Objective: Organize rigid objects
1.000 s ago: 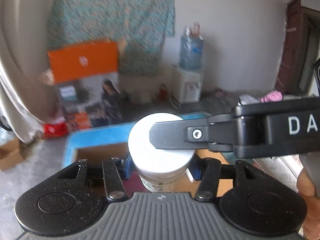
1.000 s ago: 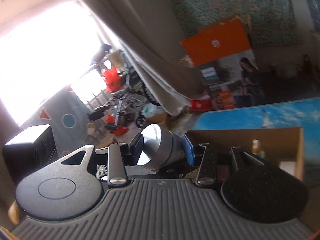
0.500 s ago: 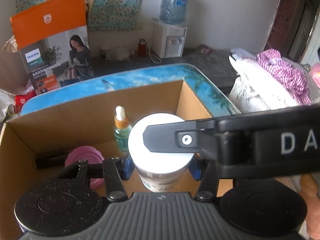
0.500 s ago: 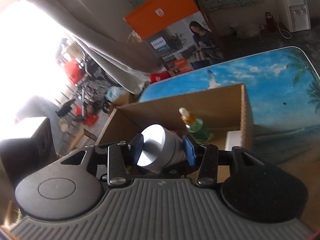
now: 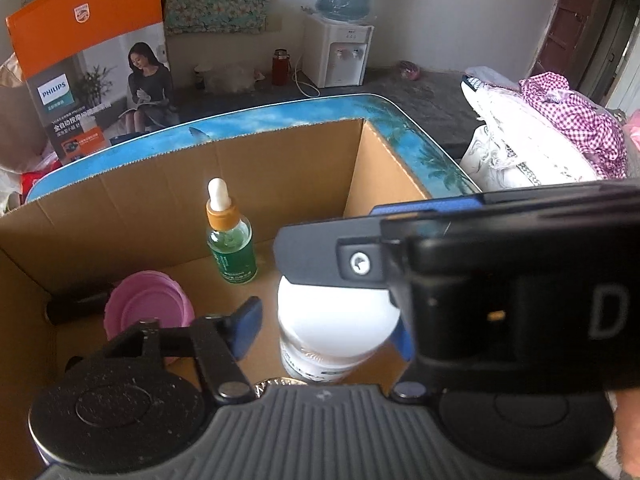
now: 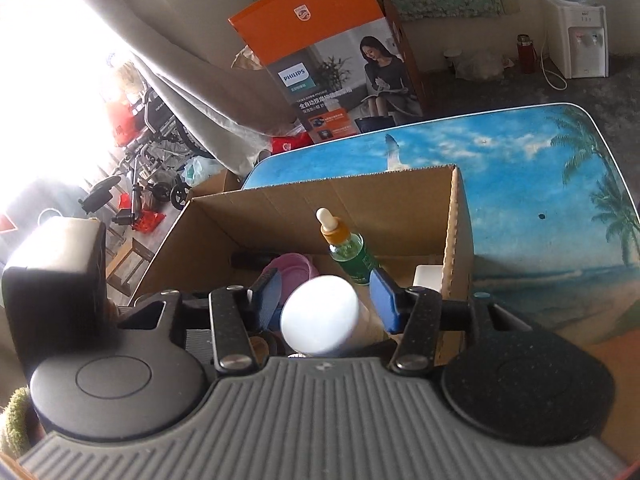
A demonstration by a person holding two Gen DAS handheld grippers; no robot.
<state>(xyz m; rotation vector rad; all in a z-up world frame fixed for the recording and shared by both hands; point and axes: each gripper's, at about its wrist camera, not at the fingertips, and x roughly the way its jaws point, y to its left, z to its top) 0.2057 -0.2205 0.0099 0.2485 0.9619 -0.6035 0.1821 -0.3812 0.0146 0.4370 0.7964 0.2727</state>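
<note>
A white-lidded jar stands in the cardboard box between the spread blue pads of my left gripper, which is open. My right gripper is open too, its pads apart on either side of the same jar's white lid; its body crosses the left wrist view above the jar. The silver can it held earlier is not clearly visible. A green dropper bottle stands upright further back. A pink lid and a black tube lie at the left.
The box sits on a table with a blue beach print. An orange Philips carton and a water dispenser stand on the floor beyond. Clothes are piled at the right. A white object lies in the box's right corner.
Both grippers moved down into the box and opened. The left let go of the white jar, now standing on the box floor. The right let go of the silver can.
</note>
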